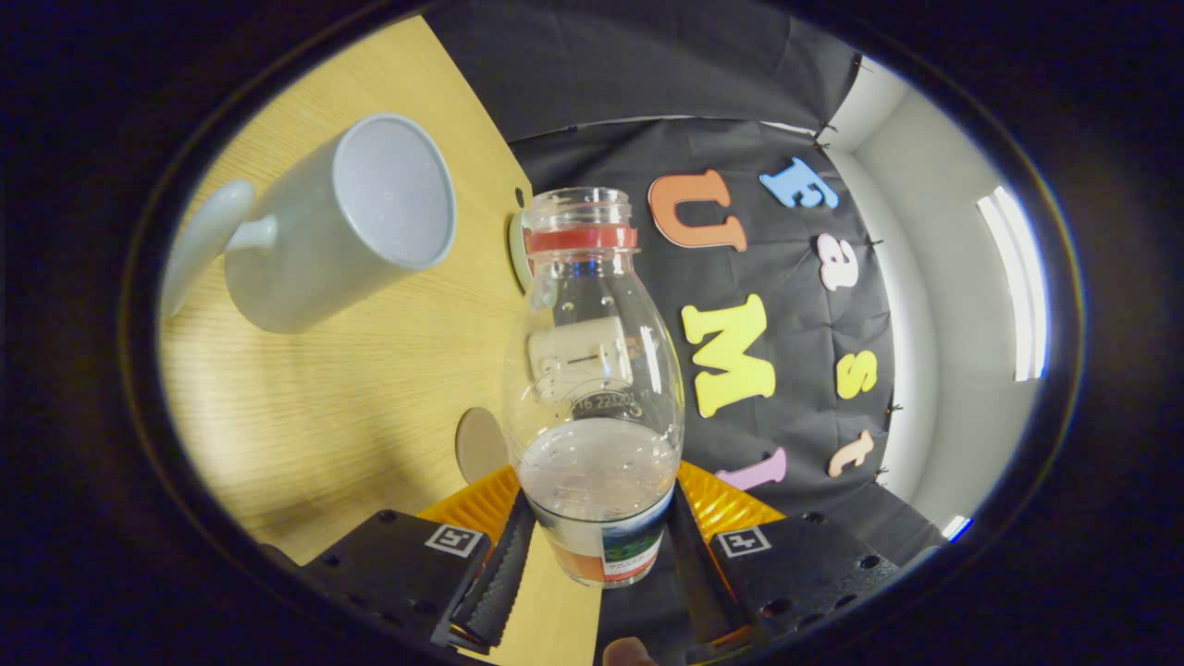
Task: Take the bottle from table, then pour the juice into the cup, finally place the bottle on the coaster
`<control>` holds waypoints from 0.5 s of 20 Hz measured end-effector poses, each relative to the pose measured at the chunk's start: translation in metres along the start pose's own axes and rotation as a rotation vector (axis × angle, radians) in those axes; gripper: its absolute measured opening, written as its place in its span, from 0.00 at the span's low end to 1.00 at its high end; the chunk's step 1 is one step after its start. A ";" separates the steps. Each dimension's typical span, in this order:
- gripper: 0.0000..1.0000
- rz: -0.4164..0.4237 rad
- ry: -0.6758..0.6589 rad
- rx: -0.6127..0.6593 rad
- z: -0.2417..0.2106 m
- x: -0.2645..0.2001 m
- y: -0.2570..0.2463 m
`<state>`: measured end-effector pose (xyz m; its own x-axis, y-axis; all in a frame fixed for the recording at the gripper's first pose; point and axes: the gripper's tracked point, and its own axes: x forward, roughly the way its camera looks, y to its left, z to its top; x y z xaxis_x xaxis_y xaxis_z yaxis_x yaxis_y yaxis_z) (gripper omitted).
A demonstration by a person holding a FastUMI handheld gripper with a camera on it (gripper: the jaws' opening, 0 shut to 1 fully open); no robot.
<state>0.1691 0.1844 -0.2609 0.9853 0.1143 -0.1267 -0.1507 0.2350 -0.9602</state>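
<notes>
so the two-finger gripper [597, 564] with the black ribbed fingers [504, 578] and orange side pieces is clamped onto the clear plastic bottle [592, 388], one finger pressing each side down near the labelled base. the bottle has a red ring under its open mouth, no cap on it, and there's some pale cloudy liquid sitting in the lower part, with droplets clinging to the inside above that. the whole view is rolled over, so the light wood-grain table [370, 370] runs up one side instead of lying flat.

the pale grey ceramic mug [351, 222] with a handle stands on that table, beyond the fingers and off to the left of the bottle, well apart from it. its open mouth faces toward the bottle's side and the inside looks plain grey, can't tell if anything's in it.

there's a small round light-coloured disc [481, 444] on the wood just beside the bottle's lower body, partly hidden by it, and another pale round edge [518, 250] peeking out behind the bottle's neck. honestly can't tell which of those is the coaster, or if either is.

room-wise: black cloth hangs behind the table as the booth wall, past it there's a plain white wall and a long bright ceiling light [1017, 277]. the table edge cuts straight against the black cloth.
</notes>
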 end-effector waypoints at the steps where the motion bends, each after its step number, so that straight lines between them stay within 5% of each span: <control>1: 0.77 -0.005 -0.008 -0.018 0.002 -0.001 -0.001; 10: 0.77 -0.039 -0.020 -0.166 0.005 0.003 -0.019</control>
<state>0.1748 0.1853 -0.2421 0.9882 0.1275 -0.0852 -0.0955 0.0768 -0.9925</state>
